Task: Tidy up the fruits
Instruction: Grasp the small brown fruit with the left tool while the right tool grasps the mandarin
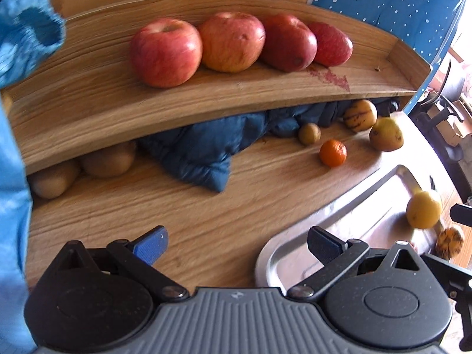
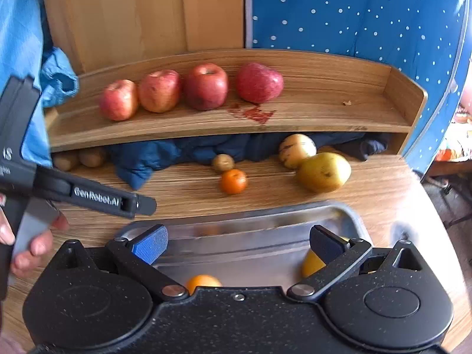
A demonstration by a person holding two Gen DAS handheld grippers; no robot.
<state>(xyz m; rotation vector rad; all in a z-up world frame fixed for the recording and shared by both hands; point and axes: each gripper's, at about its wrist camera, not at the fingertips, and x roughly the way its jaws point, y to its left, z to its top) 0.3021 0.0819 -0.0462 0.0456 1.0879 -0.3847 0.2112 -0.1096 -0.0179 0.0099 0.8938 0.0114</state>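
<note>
Apples (image 2: 188, 90) sit four in a row on the raised wooden shelf (image 2: 324, 118), touching or nearly so, which reads as the sorted group: like fruit lined up together on its own level. The rest is not yet sorted. On the table (image 2: 383, 194) below the shelf you have a small orange (image 2: 234, 181), a small brown fruit (image 2: 223, 162) just behind it, a striped yellow melon (image 2: 296, 150) and a large yellow pear (image 2: 323, 171) that touch each other. Two brown kiwis (image 1: 79, 168) are tucked under the shelf on the left, beside a crumpled dark blue cloth (image 1: 200, 153).

Your metal tray (image 2: 339, 215) holds more: a lemon (image 1: 424, 209), a second striped fruit (image 1: 450, 241), and an orange one (image 2: 203, 283) at its near edge, half hidden by your right gripper (image 2: 237, 246).

Both tools are empty. Your right gripper hangs over the tray with its blue pads spread wide; your left gripper (image 1: 236, 244) has its pads just as wide, above bare table at the tray's left corner.

The apples look red and yellow, streaked, firm; a red stain (image 2: 253, 113) marks the shelf before the rightmost one.
</note>
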